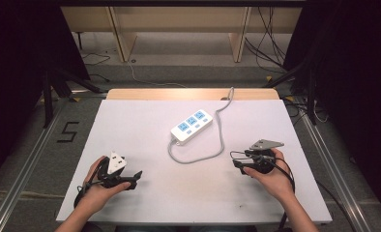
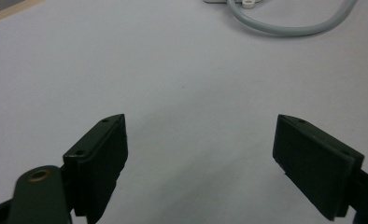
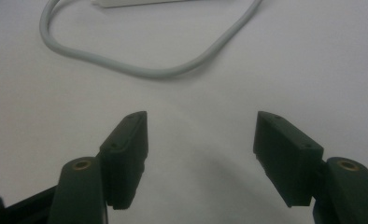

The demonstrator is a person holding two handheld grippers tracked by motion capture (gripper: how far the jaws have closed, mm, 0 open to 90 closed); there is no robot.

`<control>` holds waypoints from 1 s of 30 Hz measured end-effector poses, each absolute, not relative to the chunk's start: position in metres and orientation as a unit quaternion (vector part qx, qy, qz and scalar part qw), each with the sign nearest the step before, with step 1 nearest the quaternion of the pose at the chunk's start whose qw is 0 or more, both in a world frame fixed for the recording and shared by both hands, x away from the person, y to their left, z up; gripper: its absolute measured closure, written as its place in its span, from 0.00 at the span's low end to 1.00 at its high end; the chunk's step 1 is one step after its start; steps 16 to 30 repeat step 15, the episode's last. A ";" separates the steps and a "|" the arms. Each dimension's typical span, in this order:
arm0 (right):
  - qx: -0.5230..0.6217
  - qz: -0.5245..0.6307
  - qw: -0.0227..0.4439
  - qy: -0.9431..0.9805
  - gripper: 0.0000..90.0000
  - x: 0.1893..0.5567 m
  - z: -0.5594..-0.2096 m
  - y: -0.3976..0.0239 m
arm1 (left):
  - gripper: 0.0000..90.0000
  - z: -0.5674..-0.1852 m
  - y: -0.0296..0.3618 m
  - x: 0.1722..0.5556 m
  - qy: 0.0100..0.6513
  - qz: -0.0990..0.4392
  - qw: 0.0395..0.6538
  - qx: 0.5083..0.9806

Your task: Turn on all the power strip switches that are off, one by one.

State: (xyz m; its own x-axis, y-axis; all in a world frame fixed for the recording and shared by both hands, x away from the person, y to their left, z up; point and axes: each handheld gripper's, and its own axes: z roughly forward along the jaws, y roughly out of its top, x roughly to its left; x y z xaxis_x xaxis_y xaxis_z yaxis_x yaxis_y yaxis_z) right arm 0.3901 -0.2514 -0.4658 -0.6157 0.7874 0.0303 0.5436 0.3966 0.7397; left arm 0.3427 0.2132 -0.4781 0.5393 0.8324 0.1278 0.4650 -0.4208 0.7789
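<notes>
White power strip (image 1: 191,126) w/ three blue-faced sockets lies at an angle near the table's middle, a bit toward the far side. Its grey cord (image 1: 221,131) loops off the near end, swings round toward the person, then runs up past the strip's right side and off the far edge. In the right gripper view the cord loop (image 3: 140,70) curves just ahead of the jaws; in the left gripper view a bend of it (image 2: 285,29) sits at the top, well off.

Right gripper (image 1: 239,165) rests low on the table, right of the loop, jaws spread wide w/ nothing between them, bare tabletop showing through the gap. Left gripper (image 1: 136,178) sits near the front-left, also wide open and empty, well apart from the strip.

To do this well, I'd say: approach the strip across its narrow width, jaws square to the long sides, not over the sockets. Keep the pads clear of the cord where it leaves the housing, else the grip may skid or drag the loop.

Around: white table (image 1: 130,125) w/ a wooden strip at the far edge, a "5" marked on the floor (image 1: 68,131) at left, cables (image 1: 266,38) trailing on the floor at the back. Nothing on the table between grippers and strip but the cord loop itself, which lies nearest the right gripper's path.
</notes>
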 end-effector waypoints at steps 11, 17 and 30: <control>0.403 0.400 0.182 0.802 0.40 0.366 -0.471 -0.258 | 0.20 -0.478 0.214 0.343 0.407 0.259 0.354 0.801; 0.400 0.402 0.182 0.803 0.39 0.363 -0.473 -0.256 | 0.20 -0.479 0.214 0.343 0.406 0.260 0.353 0.802; 0.400 0.402 0.182 0.803 0.39 0.363 -0.473 -0.256 | 0.20 -0.479 0.214 0.343 0.406 0.260 0.353 0.802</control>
